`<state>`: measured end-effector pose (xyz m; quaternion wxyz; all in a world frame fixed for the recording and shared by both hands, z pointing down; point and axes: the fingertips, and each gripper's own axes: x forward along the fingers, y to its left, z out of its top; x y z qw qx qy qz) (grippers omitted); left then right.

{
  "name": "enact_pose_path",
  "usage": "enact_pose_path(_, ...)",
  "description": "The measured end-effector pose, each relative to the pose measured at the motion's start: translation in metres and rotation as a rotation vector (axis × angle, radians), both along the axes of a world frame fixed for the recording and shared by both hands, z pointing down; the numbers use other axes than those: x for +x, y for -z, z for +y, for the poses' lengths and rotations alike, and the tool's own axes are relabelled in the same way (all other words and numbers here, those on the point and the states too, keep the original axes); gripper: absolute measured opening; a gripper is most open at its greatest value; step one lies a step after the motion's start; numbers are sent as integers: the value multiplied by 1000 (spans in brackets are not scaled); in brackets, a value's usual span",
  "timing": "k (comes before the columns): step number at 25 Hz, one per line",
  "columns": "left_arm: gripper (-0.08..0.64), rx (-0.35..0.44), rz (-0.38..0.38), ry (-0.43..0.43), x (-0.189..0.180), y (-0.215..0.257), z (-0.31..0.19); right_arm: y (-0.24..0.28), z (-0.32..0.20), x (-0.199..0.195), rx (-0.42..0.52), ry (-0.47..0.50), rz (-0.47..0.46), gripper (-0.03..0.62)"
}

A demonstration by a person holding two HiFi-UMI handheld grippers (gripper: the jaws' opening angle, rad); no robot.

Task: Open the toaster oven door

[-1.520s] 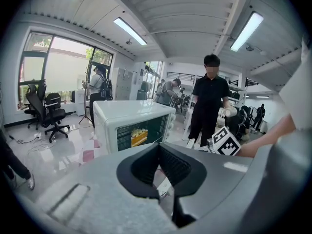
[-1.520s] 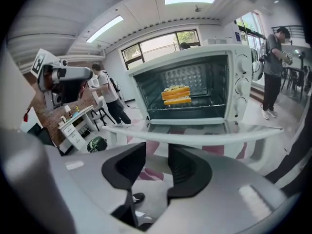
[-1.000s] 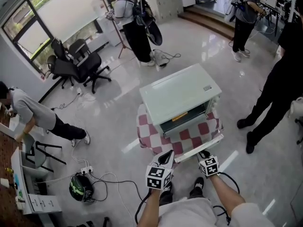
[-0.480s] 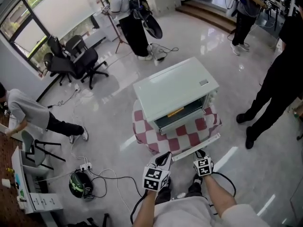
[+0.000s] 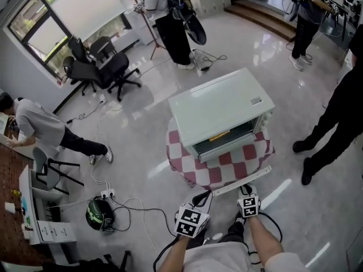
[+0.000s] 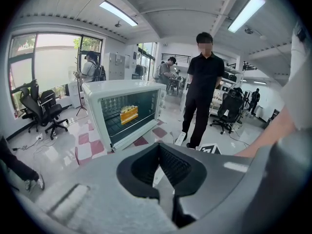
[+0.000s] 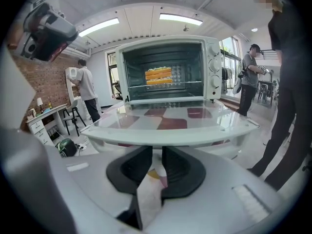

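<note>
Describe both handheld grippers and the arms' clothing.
The left gripper and right gripper have grey bodies, dark ribbed fingers and a cube of black-and-white square markers. Black cables trail behind. Forearms bare below a light top. The right's fingers have just been closing, nothing between them.

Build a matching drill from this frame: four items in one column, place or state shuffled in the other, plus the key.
Items
1. oven door
2. orange cake
3. checkered cloth
4. helmet

Place or state
A. inside the oven
B. on the floor, left in the head view
C. swung down, roughly level
D. spread beneath the oven

Pairs: 1-C, 2-A, 3-D, 4-B
</note>
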<state>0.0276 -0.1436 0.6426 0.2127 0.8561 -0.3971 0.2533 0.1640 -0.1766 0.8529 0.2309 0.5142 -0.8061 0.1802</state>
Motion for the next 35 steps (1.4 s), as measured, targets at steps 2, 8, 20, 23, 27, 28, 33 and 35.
enact_pose_path(2, 6, -5, -7, 4, 0, -3, 2, -1, -1, 0, 18, -2, -6, 58)
enact_pose_path(8, 6, -30, -39, -2, 0, -16, 5, -10, -3, -3, 37, -5, -26, 58)
enact_pose_path(20, 6, -58, -54, -53, 23, -33, -1, -13, -3, -9, 36, 49, -51, 60)
enact_pose_path(23, 6, -56, -54, -64, 26, -30, -1, -16, 4, -5, 18, 37, -68, 55)
enact_pose_path(27, 6, -57, -56, -74, 26, -30, 0, -37, 28, 18, -65, -41, -49, 37)
enact_pose_path(28, 5, -56, -57, -75, 27, -31, -1, -44, 37, 24, -81, -55, -55, 37)
enact_pose_path(33, 6, -65, -35, -75, 28, -41, -5, -51, 65, 39, -116, -103, -69, 40)
enact_pose_path(35, 6, -64, -25, -79, 27, -42, -6, -45, 68, 42, -123, -123, -70, 40)
